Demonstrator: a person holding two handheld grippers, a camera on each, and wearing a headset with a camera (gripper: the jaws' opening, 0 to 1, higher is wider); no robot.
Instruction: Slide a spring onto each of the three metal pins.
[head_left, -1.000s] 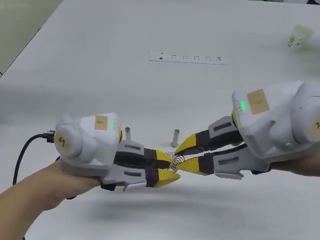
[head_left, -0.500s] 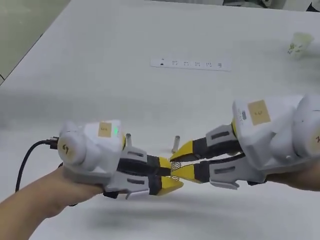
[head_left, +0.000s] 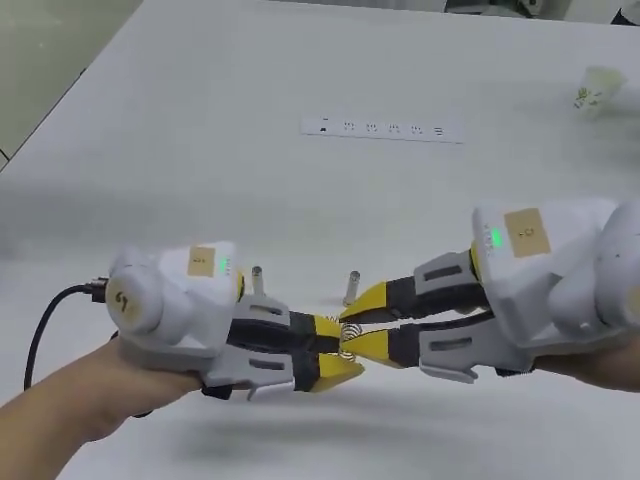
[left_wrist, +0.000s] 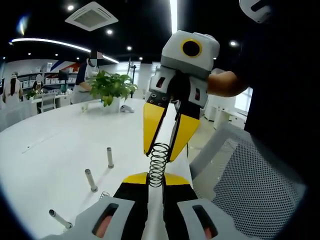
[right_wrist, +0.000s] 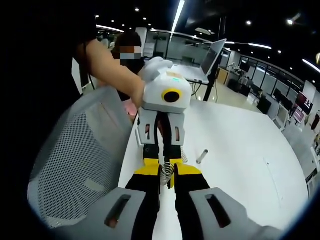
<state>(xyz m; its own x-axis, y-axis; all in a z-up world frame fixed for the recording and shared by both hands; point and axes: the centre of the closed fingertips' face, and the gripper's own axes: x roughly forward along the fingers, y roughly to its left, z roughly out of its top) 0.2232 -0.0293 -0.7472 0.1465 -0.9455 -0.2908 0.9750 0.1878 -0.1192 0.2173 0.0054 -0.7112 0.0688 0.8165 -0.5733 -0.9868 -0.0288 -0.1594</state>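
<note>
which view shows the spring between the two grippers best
The left gripper view: the spring shows at full length with distinct coils. In the head view it is tiny between the yellow jaws. In the right gripper view the jaws cover most of it.

1. The head view looks forward and down from above the near side of the table (head_left: 200, 120). It is close over the left gripper (head_left: 345, 357) and the right gripper (head_left: 349, 332), which meet tip to tip at a spring (head_left: 347, 336). A power strip (head_left: 382, 129) lies well beyond.
2. The left gripper view sits low over the table and faces the person's right, very near the right gripper's front.
3. The right gripper view faces the opposite way, very near the left gripper's front.
4. Both gripper views share the spring and a mesh chair (right_wrist: 75, 160). All three views share the pins (left_wrist: 109, 157).
</note>
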